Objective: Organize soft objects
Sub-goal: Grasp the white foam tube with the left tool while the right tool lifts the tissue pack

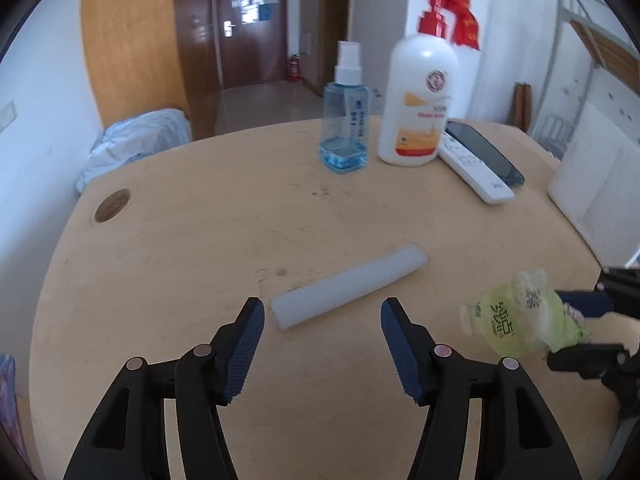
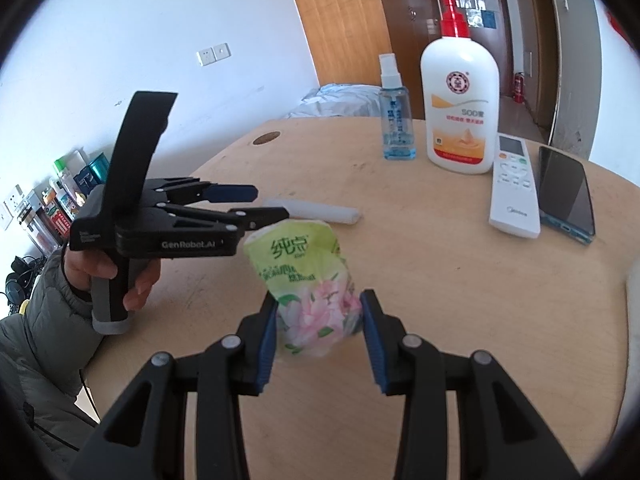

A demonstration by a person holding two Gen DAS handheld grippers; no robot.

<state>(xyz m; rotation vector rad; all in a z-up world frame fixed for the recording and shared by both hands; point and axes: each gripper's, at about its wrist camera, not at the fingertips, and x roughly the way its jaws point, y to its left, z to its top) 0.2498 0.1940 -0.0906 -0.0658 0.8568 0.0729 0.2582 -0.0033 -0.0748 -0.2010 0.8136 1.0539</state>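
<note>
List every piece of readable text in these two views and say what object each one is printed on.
"GenRobot.AI": side of the left gripper.
"纯点": green tissue pack held in the right gripper.
"SOD蜜": label of the white pump bottle.
Smaller lines on the tissue pack and pump bottle: too small to read.
Blue spray bottle label: blurred.
Remote control buttons and logo: too small.
Paper on the door: unreadable.

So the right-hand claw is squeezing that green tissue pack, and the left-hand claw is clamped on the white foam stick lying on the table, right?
Not quite. The right gripper does squeeze the tissue pack, but the left gripper is open and holds nothing: in the left wrist view the white foam stick lies on the table beyond its fingertips, untouched.
</note>
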